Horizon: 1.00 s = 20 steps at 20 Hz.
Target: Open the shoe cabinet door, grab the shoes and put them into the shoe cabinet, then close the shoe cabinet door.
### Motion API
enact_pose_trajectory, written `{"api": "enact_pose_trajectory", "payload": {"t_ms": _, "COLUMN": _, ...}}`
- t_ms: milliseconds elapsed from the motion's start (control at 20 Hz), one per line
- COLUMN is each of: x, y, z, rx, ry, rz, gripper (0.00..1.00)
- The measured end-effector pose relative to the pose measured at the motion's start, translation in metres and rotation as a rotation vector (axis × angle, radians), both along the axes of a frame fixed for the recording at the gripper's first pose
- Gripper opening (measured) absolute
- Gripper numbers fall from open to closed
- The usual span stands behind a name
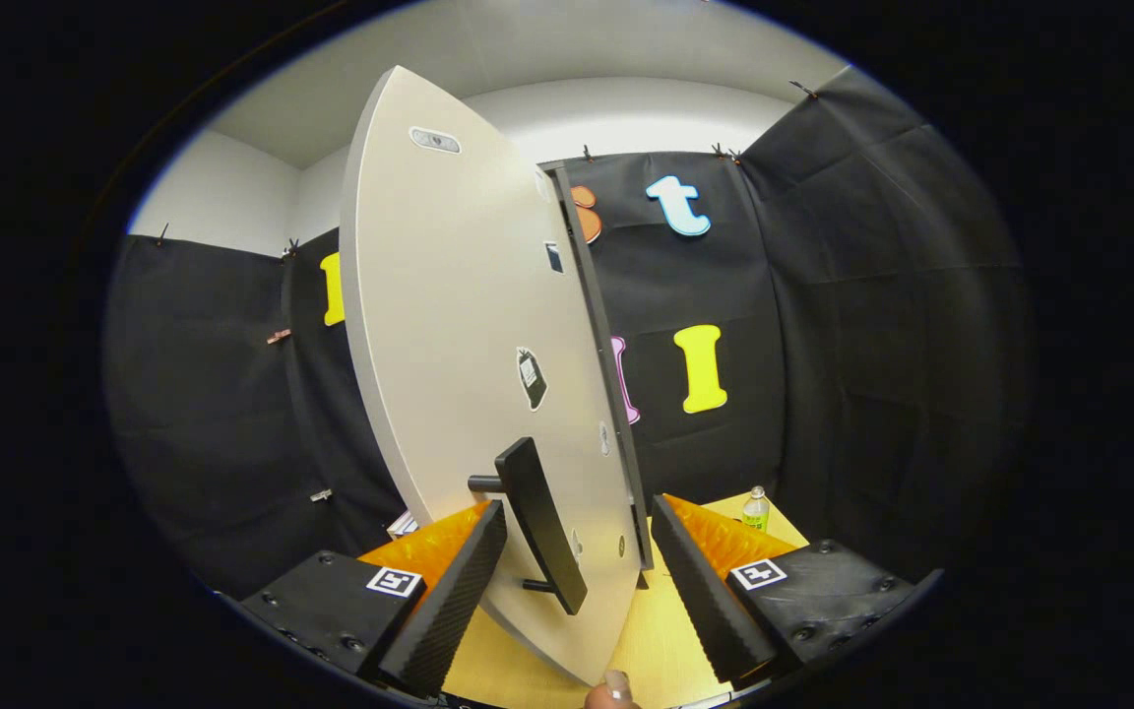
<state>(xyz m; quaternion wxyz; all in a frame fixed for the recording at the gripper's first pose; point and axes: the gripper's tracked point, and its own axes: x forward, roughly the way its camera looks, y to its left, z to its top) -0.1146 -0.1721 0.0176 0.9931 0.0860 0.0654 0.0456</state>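
the tongs [582,581] stood spread wide, ribbed fingers [449,601] on either side of the smooth pale cabinet door [449,335] and its flat dark bar handle [539,522], pinching nothing. a small bottle [755,508] stood beyond on the wooden floor [661,650].

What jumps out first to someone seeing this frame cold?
The pale cabinet door, swung ajar and edge-on, rises between the open gripper's fingers. Its dark bar handle sits between them, by the left finger and ungripped. A fingertip touches the door's bottom edge; a small bottle stands beyond the right finger.
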Motion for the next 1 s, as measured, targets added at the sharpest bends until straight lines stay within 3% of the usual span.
{"api": "enact_pose_trajectory", "payload": {"t_ms": 650, "x": 0.029, "y": 0.069, "z": -0.022, "rx": -0.011, "ry": 0.019, "rz": 0.027, "gripper": 0.98}}
{"api": "enact_pose_trajectory", "payload": {"t_ms": 1000, "x": 0.049, "y": 0.143, "z": -0.033, "rx": -0.053, "ry": 0.032, "rz": 0.137, "gripper": 0.98}}
